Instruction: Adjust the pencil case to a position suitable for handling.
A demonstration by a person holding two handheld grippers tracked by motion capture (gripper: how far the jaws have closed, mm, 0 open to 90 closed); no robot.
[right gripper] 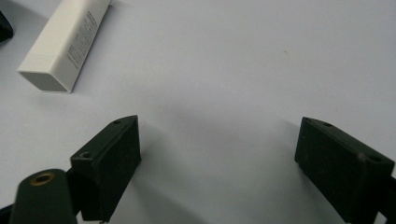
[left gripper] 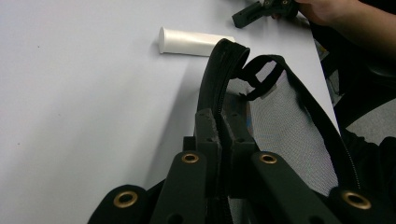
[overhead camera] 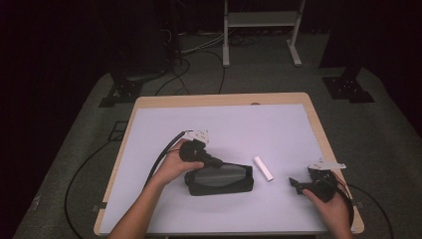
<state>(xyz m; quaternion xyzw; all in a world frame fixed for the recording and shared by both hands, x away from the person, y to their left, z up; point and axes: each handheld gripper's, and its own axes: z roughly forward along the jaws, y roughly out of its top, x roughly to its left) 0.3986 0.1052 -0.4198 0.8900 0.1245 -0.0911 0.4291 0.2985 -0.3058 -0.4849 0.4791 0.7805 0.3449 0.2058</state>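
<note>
On the desk [overhead camera: 149, 124] a black mesh pouch [overhead camera: 221, 179] is kept in the middle, its zip edge pinched by the left gripper [left gripper: 223, 128] so it gapes, while the small white tube [overhead camera: 263, 168] lies beside it and the right gripper [right gripper: 217, 154] waits, fingers apart.

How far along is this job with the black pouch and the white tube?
Looks like an early stage. Done: the left tongs have pinched the zippered rim of the black mesh pouch and hold it up. In hand: keeping that rim gripped. Left: the white tube lies on the table beside the pouch, untouched, and the right tongs rest open with nothing in them; presumably the tube goes in next.
</note>
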